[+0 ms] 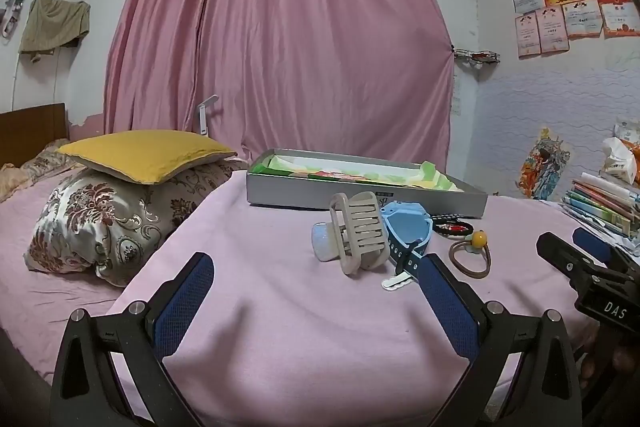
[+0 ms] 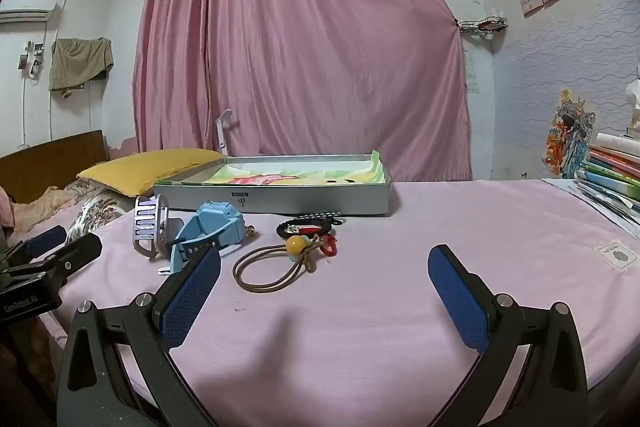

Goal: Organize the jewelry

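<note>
**Both grippers waiting short of the jewelry pile**

Nearest us, we are holding the left gripper (image 1: 316,287) and the right gripper (image 2: 324,283) low over the pink bedsheet (image 2: 460,219), jaws spread wide apart on each and gripping nothing, which suits an approach not yet committed to one piece. Beyond the fingertips we are looking at the jewelry bunched together: a beige hair claw (image 1: 360,233) touching a blue watch (image 1: 406,233), a brown hair tie with a yellow bead (image 2: 276,265), and a dark bracelet with red bits (image 2: 310,227). Just behind them we are keeping the open grey box (image 2: 280,197), probably where the pieces belong. We are judging that nothing is sorted yet, since every piece is lying outside it.
</note>
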### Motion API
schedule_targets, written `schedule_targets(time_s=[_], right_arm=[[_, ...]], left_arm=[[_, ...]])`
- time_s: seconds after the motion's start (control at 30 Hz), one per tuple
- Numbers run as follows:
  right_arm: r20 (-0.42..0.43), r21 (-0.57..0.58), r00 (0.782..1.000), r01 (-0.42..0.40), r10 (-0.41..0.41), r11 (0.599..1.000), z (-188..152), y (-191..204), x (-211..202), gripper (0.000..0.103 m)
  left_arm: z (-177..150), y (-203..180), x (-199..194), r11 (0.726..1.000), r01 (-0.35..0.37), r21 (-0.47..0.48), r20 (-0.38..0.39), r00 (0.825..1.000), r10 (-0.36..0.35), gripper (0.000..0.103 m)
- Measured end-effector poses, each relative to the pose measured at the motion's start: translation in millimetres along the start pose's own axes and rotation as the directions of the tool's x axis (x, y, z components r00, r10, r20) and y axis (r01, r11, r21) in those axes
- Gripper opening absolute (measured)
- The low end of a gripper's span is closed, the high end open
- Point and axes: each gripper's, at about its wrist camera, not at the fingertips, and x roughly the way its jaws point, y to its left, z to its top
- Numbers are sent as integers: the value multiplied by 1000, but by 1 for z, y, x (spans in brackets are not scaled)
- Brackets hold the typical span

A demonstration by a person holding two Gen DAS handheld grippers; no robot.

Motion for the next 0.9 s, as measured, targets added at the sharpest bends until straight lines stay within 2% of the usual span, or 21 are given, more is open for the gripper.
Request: schedule_targets(time_s=[0.9], right_arm=[[0,8,1000,3,-3,1000,-1,1,0,102]], left_arm=[[-1,-1,-2,1000,-12,4,0,1000,12,102]])
